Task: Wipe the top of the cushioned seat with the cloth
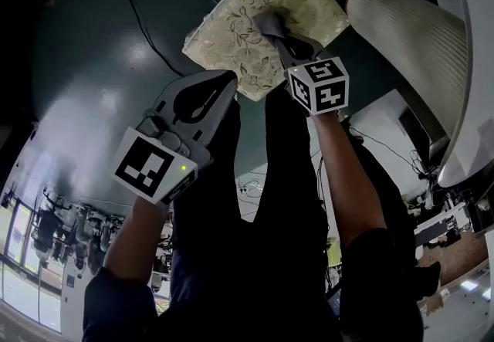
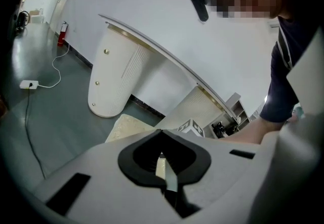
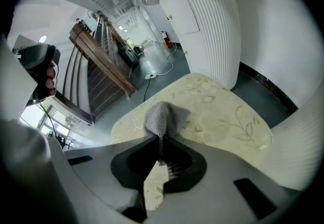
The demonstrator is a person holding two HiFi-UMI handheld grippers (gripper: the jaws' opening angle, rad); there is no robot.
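The cushioned seat (image 1: 266,20) is a square pad with a cream leaf pattern, lying on the dark floor; it also fills the middle of the right gripper view (image 3: 223,112). A grey knitted cloth (image 1: 270,24) rests on its top. My right gripper (image 1: 284,41) is shut on the cloth (image 3: 163,119), which bunches out past the closed jaws onto the seat. My left gripper (image 1: 220,89) hangs at the seat's near edge, jaws together with nothing between them; in its own view (image 2: 161,154) only a corner of the seat (image 2: 129,127) shows past it.
A white ribbed curved panel (image 1: 413,39) stands just right of the seat, seen also behind it (image 3: 207,20). A black cable (image 1: 135,16) runs across the dark floor at the left. A wooden slatted frame (image 3: 101,66) stands further back. The person's legs fill the lower head view.
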